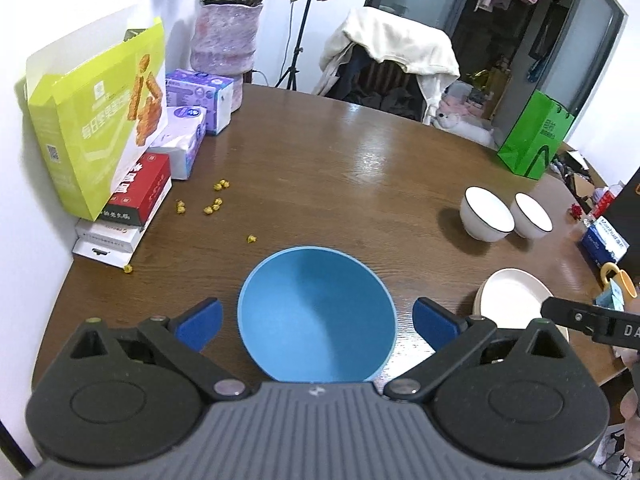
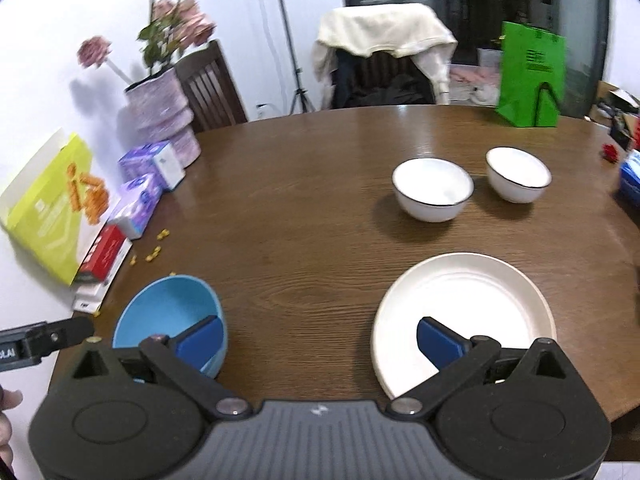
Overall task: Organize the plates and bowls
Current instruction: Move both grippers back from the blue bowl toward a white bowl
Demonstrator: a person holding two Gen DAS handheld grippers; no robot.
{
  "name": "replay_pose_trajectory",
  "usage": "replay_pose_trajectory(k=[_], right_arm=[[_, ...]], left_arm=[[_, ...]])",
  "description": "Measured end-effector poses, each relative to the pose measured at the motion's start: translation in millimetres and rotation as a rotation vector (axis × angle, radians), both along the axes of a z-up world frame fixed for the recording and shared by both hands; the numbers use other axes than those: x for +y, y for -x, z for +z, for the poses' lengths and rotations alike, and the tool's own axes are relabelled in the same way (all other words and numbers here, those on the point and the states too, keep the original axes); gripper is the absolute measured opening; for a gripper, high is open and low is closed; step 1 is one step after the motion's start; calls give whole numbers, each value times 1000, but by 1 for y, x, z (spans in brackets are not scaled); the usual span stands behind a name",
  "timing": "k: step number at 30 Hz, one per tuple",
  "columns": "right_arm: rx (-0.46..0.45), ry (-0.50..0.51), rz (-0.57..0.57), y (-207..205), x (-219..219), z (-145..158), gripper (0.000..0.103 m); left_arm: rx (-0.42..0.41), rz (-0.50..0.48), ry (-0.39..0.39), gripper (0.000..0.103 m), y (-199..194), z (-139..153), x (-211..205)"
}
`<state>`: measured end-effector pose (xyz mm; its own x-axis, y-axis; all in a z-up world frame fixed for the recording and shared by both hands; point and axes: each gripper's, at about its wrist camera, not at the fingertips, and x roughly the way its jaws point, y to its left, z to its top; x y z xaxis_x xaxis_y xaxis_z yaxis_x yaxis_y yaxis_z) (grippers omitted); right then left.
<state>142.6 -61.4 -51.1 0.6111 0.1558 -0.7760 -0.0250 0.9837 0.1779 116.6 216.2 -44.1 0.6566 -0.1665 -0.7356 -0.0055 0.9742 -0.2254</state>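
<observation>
Presently, the left gripper (image 1: 317,322) is being held with its jaws spread wide, and nothing is being gripped: the blue pads (image 1: 199,322) are standing clear on either side of the blue bowl (image 1: 316,314), which is resting upright on the wooden table (image 1: 320,168) directly below and ahead of it. The right gripper (image 2: 320,340) is likewise being held fully apart and empty, poised over bare wood, with one pad overlapping the blue bowl's rim in the picture and the other overlapping the near edge of the cream plate (image 2: 464,312); contact with either cannot be confirmed and looks unlikely. Farther out, two white bowls with dark rims, the nearer white bowl (image 2: 433,189) and the farther white bowl (image 2: 518,175), are sitting side by side, close together but apart, beyond the plate. Along the wall side, a stack of boxes (image 1: 120,196), a pink vase (image 1: 224,40) and scattered yellow bits (image 1: 218,200) are lying well away from the dishes, and a green bag (image 1: 536,132) is standing at the far edge.

Judging from this layout, a step between grasps is being carried out: nothing is stacked yet. The next move is likely being set up as a grasp on one dish's rim, which calls for lowering a gripper so one pad goes inside the wall and one outside, then closing firmly before lifting.
</observation>
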Motion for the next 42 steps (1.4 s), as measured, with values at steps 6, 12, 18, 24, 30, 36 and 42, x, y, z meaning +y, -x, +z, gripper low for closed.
replay_pose_trajectory(k=[6, 12, 18, 24, 30, 36, 42], right_arm=[[-19, -28, -61, 14, -19, 7, 103], [-38, -21, -109, 18, -36, 16, 103], [-49, -54, -99, 15, -55, 21, 103], [-51, -12, -79, 0, -74, 23, 103], [-46, -19, -73, -22, -101, 23, 103], [-37, -6, -56, -43, -122, 21, 103], [-18, 10, -52, -64, -142, 15, 103]], left_arm=[[-13, -33, 10, 103, 0, 3, -9], [-21, -56, 16, 103, -2, 8, -22], [-35, -49, 27, 103, -9, 11, -38], [-39, -23, 45, 103, -18, 14, -63], [-52, -19, 34, 103, -32, 20, -89], [-55, -38, 20, 103, -48, 20, -118], [-55, -42, 25, 103, -65, 19, -140]])
